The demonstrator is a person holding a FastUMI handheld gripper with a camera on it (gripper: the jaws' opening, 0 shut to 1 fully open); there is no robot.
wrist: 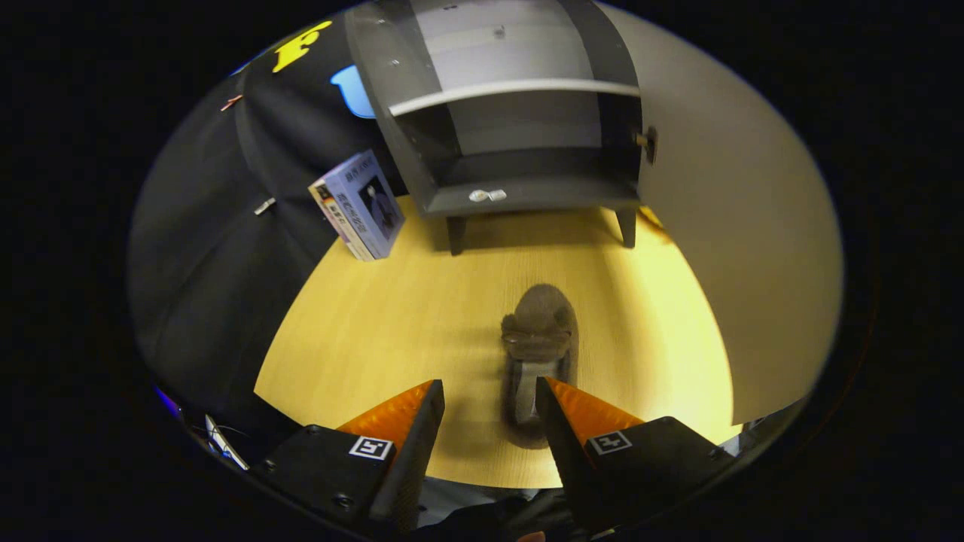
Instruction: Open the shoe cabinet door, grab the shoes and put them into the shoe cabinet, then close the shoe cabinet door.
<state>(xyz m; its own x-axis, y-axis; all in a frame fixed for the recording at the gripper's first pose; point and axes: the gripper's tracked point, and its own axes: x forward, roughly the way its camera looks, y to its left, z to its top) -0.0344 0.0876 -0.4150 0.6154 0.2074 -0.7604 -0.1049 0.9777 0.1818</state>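
- Right now my gripper (489, 395) is spread wide and grips nothing; the shoe (539, 354) lies between the fingers, mid-table towards the near edge of the table (376, 316).
- The shoe sits closer to my right finger, so closing could nudge it askew.
- The cabinet (520, 135) stands open at the far edge; its door (723, 226) hangs right, where a carried shoe might clip it.
- The shelf lip could catch the toe.

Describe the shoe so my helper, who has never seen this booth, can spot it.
Start at the open cabinet on the wooden table. In front of it lies the shoe, its near end between the open gripper's fingers. It is brown and rounded, unlike the boxy book left of the cabinet.
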